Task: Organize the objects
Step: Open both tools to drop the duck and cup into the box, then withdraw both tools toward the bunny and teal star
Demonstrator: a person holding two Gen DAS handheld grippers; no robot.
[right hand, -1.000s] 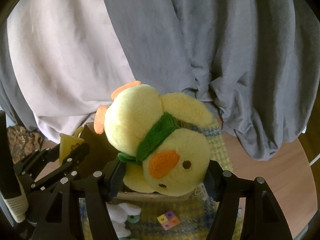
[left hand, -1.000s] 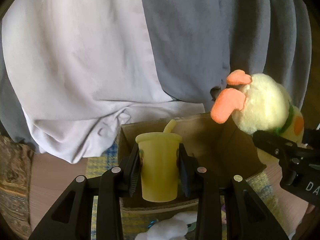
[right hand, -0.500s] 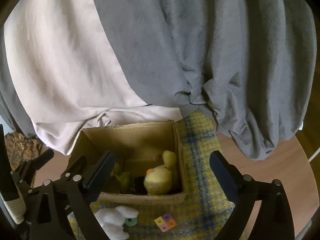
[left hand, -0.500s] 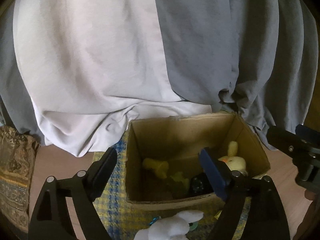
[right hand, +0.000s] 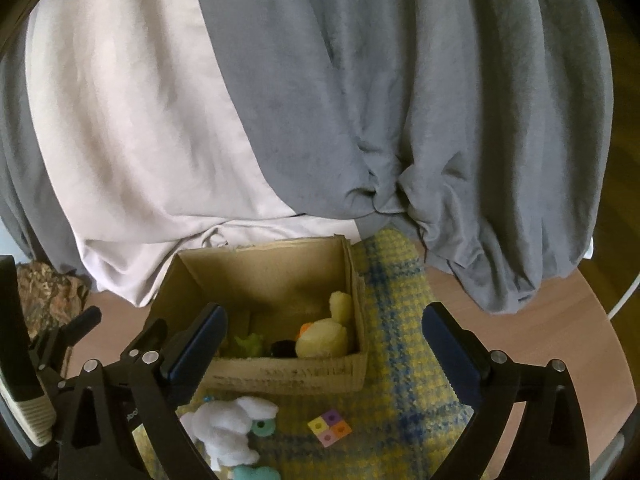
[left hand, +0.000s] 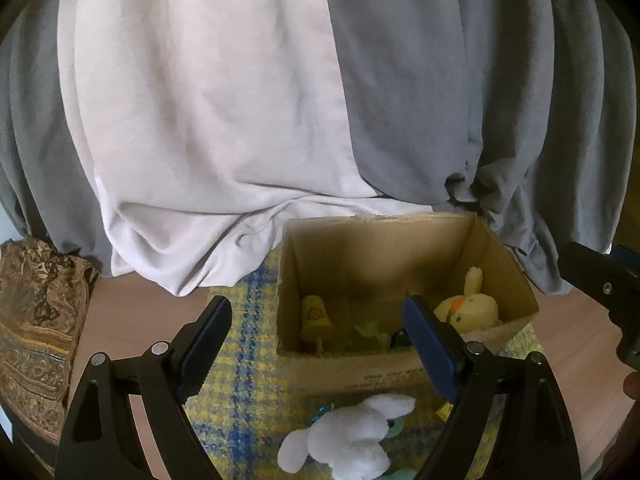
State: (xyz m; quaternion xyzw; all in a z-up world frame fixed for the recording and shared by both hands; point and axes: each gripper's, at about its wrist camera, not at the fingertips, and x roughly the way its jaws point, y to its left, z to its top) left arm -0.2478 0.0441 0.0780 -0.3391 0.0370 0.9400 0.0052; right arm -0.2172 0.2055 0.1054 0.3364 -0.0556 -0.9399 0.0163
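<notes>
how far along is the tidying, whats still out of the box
Done: the yellow cup and the duck plush lie inside the cardboard box. In hand: nothing; left gripper and right gripper both hover with jaws open. Left: the white plush, the teal ring and the coloured block on the checked mat.

Dark object (right hand: 282,347) in box (right hand: 256,260), too shadowed to identify

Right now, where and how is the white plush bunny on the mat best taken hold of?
Grip the white plush bunny across its rounded body, coming from above with the open left tool: it lies flat on the yellow-blue checked mat, soft and squeezable, ears pointing toward the cardboard box.
</notes>
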